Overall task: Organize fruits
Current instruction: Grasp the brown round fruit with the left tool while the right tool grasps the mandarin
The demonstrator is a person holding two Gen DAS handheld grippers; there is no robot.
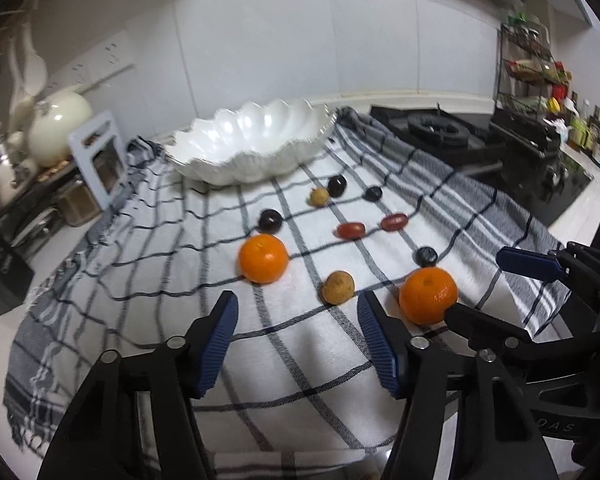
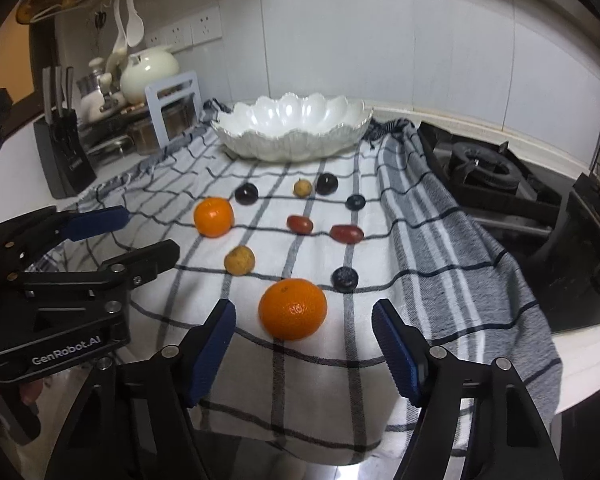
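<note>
I am holding my right gripper spread wide just short of the near orange, which is sitting by the front edge of the checked cloth, so the fruit can slip between the pads. My left gripper is waiting beside it, equally wide and holding nothing. The scalloped white bowl is standing vacant at the cloth's back edge, likely awaiting every fruit.

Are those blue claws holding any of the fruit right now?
No. Both the left gripper and right gripper are open with nothing between the fingers; the fruit lies on the cloth.
</note>
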